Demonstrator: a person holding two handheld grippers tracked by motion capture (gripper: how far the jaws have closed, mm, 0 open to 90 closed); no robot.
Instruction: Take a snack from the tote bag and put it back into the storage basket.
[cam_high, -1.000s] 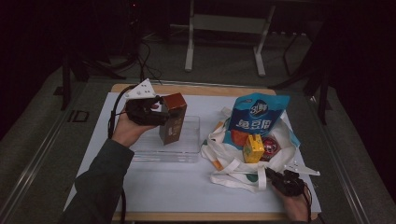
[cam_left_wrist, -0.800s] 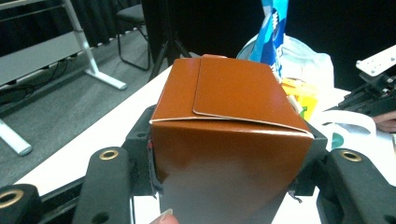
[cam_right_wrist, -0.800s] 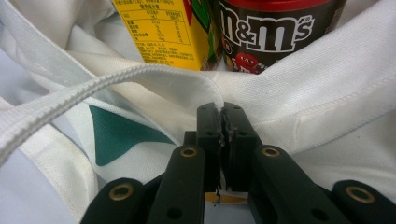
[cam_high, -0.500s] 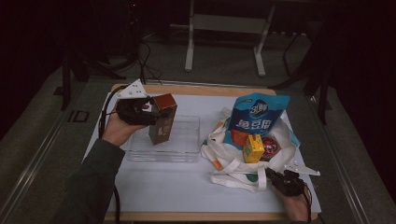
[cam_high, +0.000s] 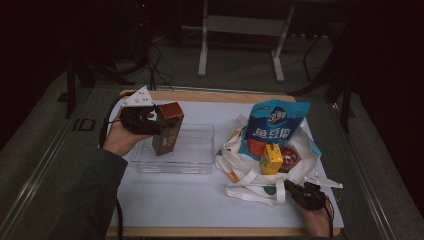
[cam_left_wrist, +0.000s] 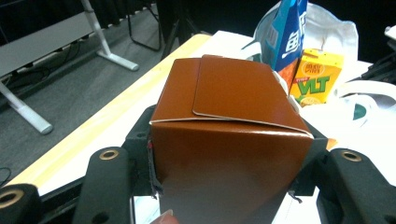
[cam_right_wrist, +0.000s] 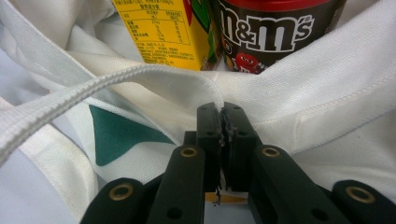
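Observation:
A brown cardboard box (cam_high: 167, 128) is tilted over the left end of a clear plastic tray (cam_high: 200, 167). My left gripper (cam_high: 149, 120) is shut on the box, its jaws pressing the two sides (cam_left_wrist: 229, 154). At the right lies a white cloth bag (cam_high: 250, 187) holding a blue snack bag (cam_high: 272, 125), a yellow drink carton (cam_high: 270, 159) and an M&M's can (cam_high: 289, 156). My right gripper (cam_high: 300, 192) is at the bag's near edge. Its jaws are closed on a fold of the white fabric (cam_right_wrist: 222, 116), just below the carton (cam_right_wrist: 163, 28) and can (cam_right_wrist: 275, 32).
The table has a white top with a wooden edge (cam_high: 200, 95) at the far side. A bag strap (cam_right_wrist: 93, 88) runs across to the left of my right gripper. Beyond the table is a dark floor with a metal stand (cam_high: 240, 45) and cables.
My left gripper has carried the brown box leftward, from the tray's middle to its left end. The right gripper and the bag have stayed still.

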